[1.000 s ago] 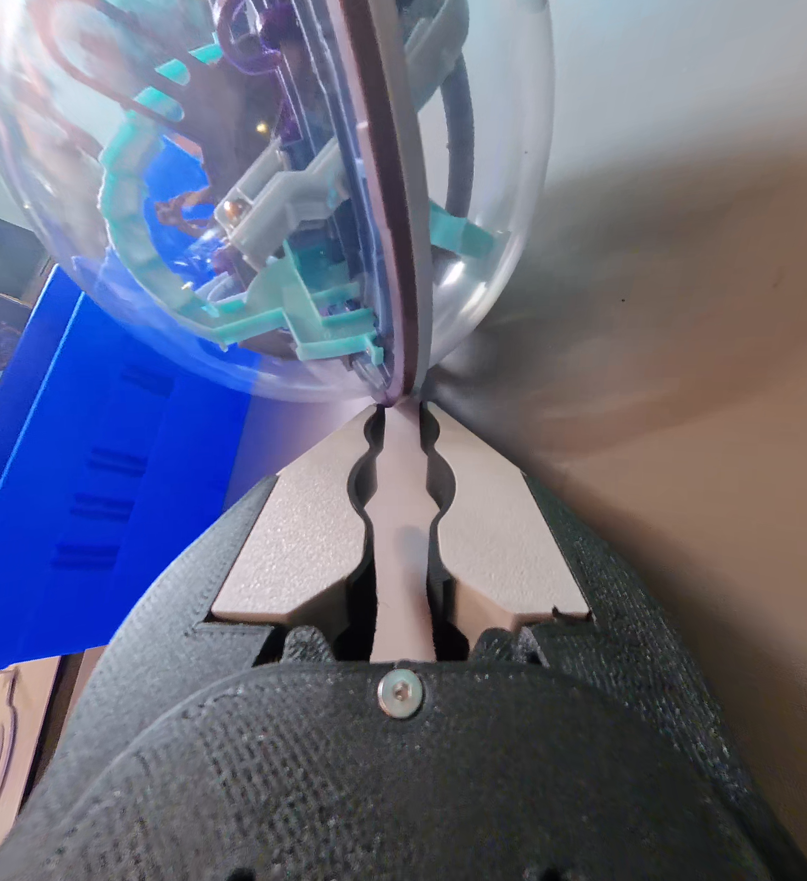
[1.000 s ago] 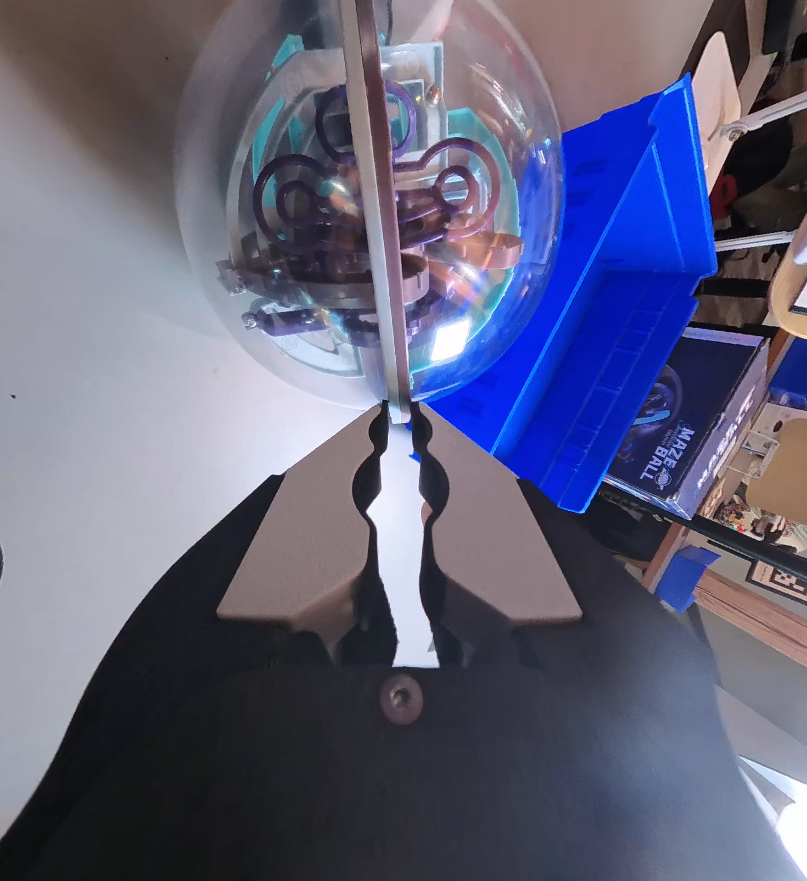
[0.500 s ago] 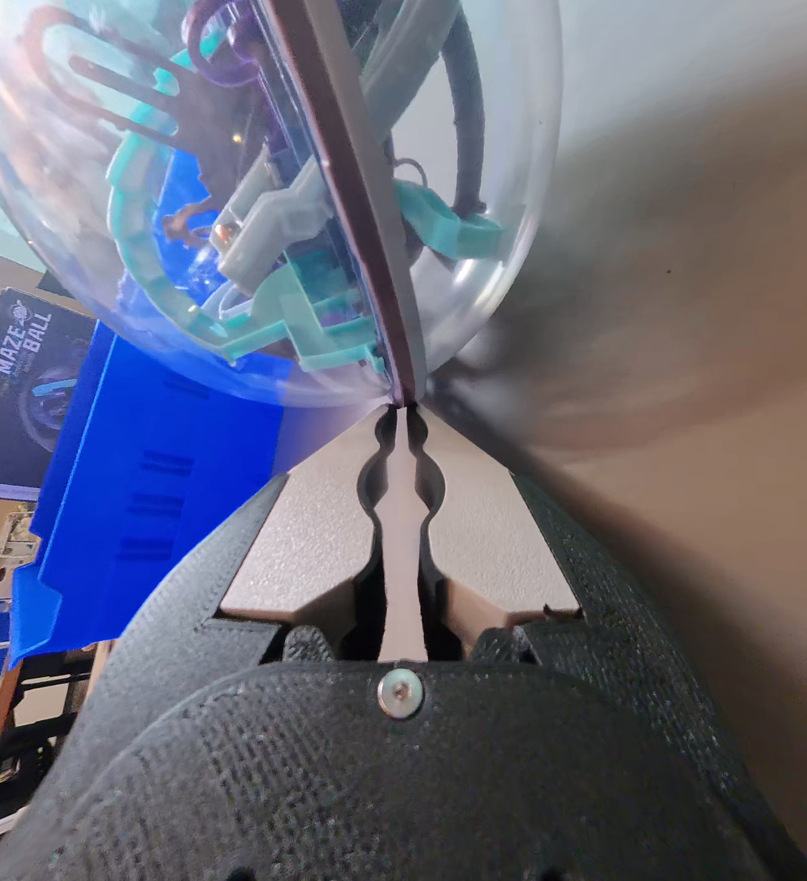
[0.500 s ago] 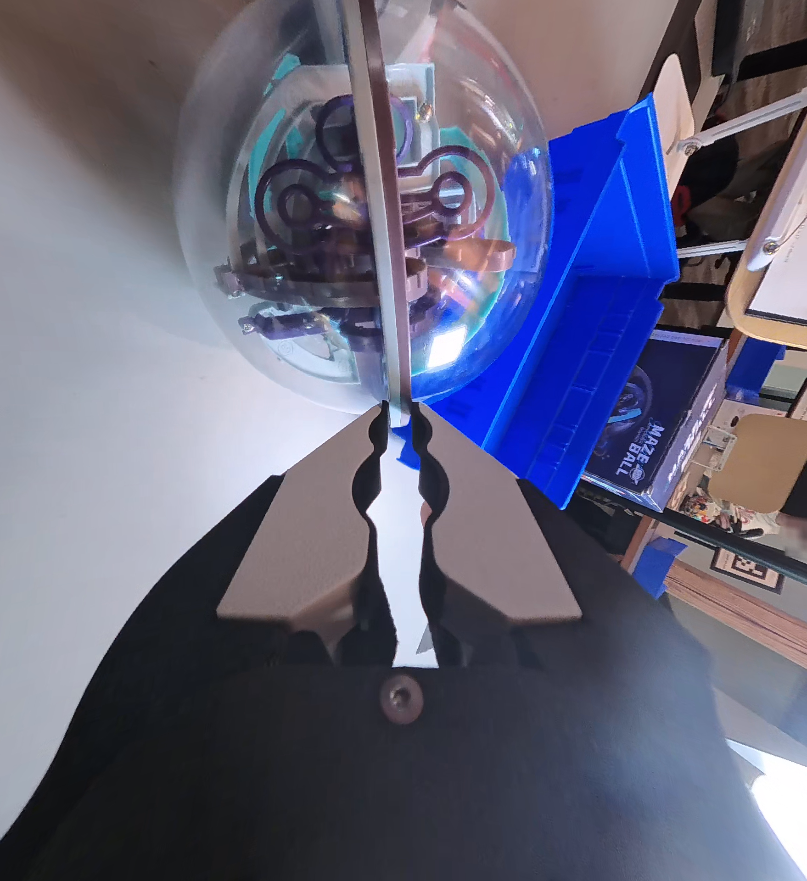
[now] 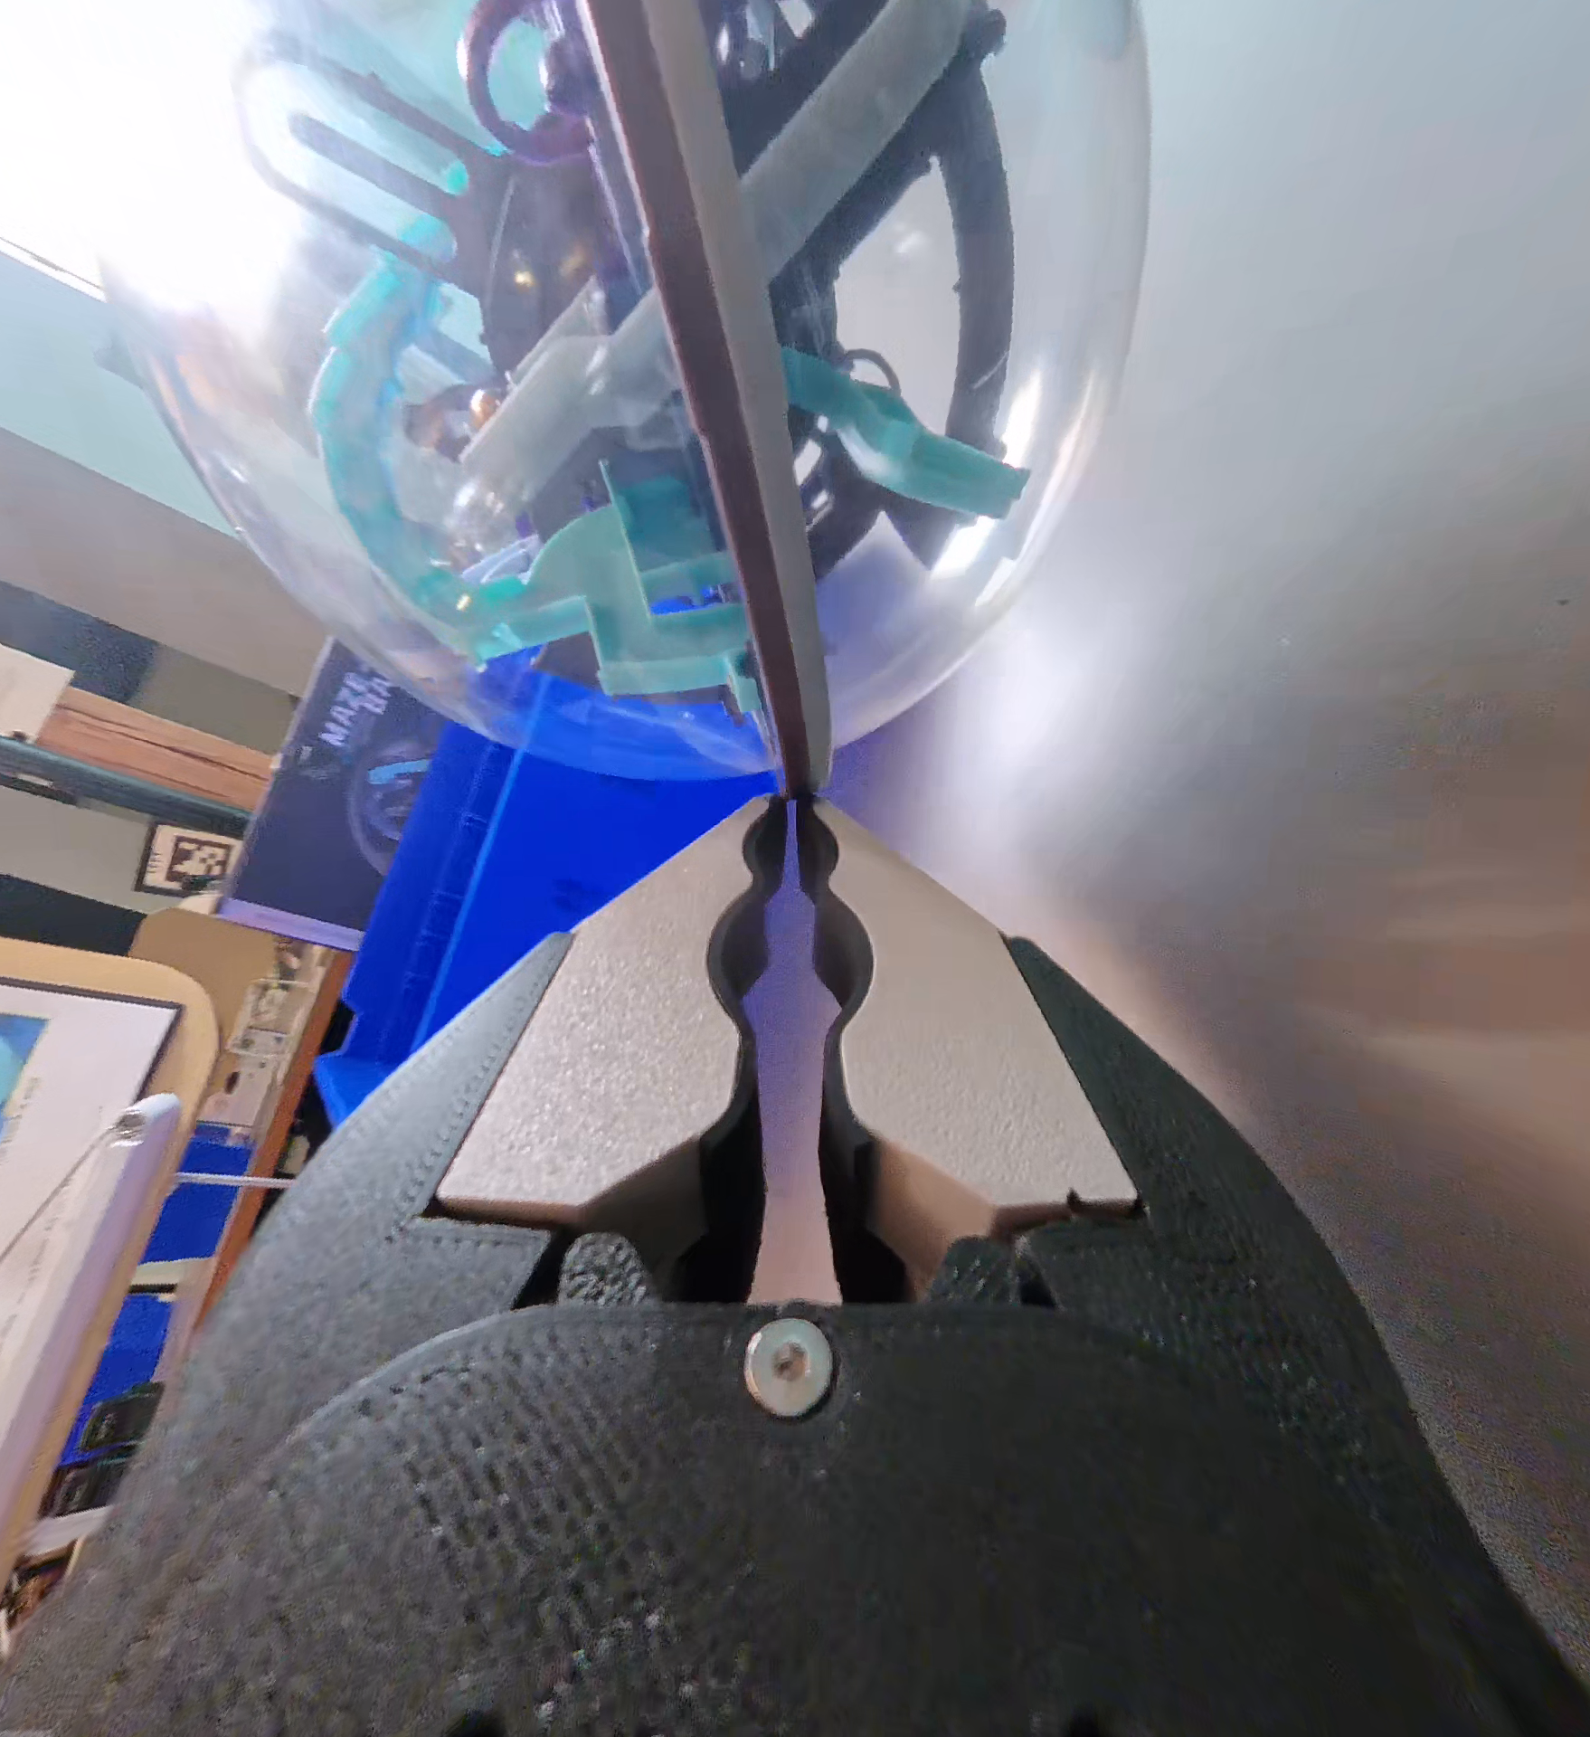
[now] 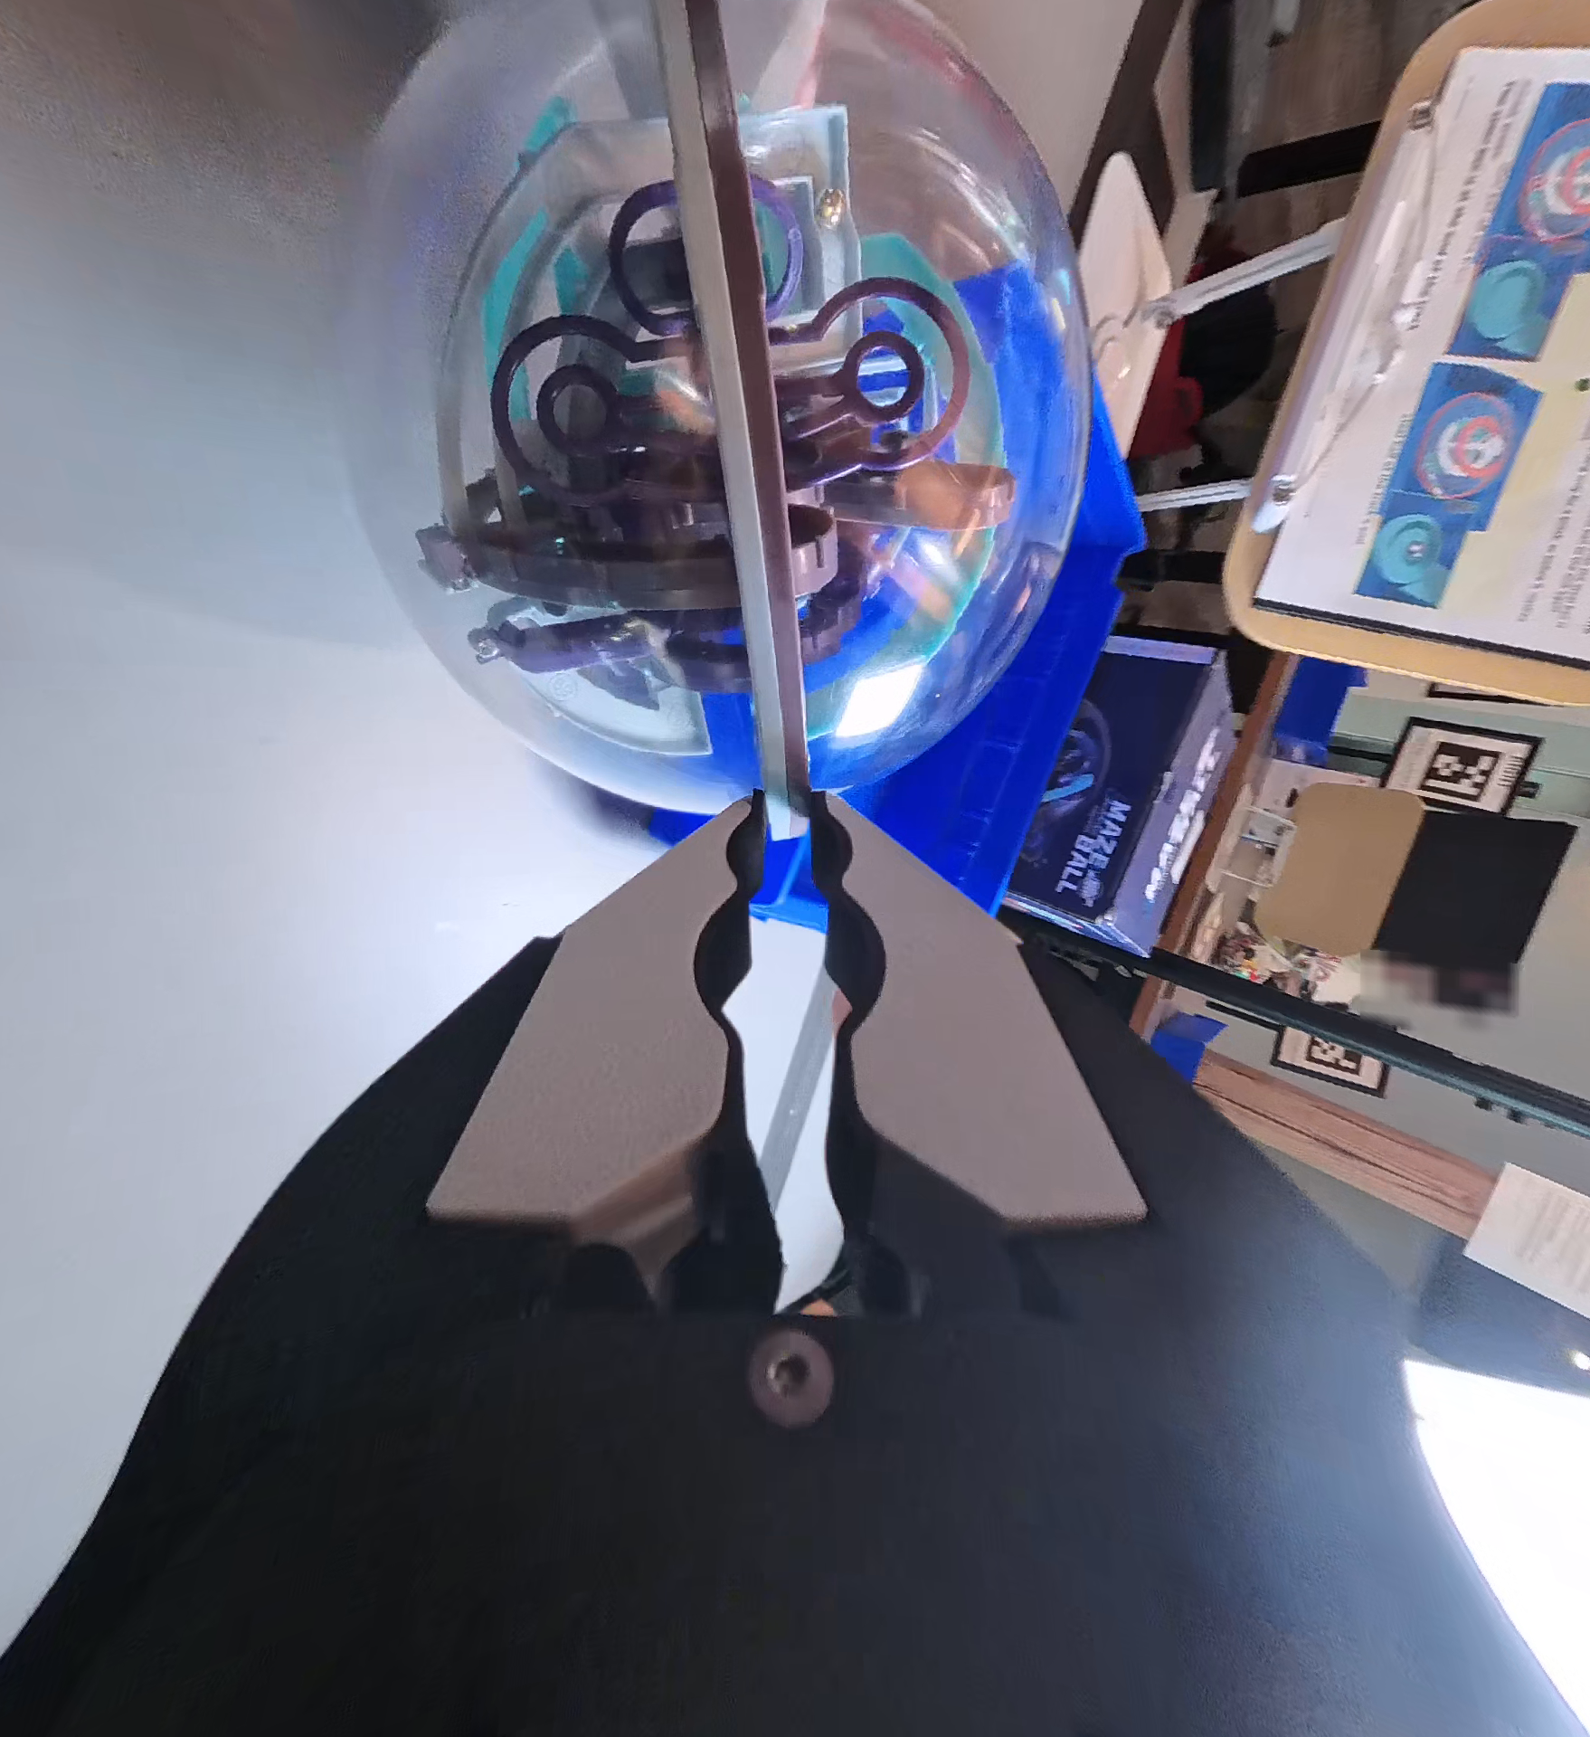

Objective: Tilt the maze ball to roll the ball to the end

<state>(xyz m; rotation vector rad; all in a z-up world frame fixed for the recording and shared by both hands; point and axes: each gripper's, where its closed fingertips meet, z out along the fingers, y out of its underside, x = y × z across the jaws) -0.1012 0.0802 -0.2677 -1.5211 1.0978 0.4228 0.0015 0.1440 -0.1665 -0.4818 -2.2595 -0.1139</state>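
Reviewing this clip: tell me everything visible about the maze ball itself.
The maze ball is a clear, glossy plastic sphere with a flat grey-and-brown rim band around its middle. Inside are teal, grey and dark purple tracks with loops and rings; a small metallic ball sits on a grey track. It is held up off the white table, with the left gripper and right gripper each pinching the rim band between their jaws. A blue bin lies behind it.

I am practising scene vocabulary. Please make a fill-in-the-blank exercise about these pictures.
1. Both grippers pinch the flat ____ around the clear maze ball.
2. The bin behind the ball is ____ in colour.
3. The left gripper is ____ on the ball's rim.
4. The curly loops inside the ball are ____.

Missing words: rim; blue; shut; purple
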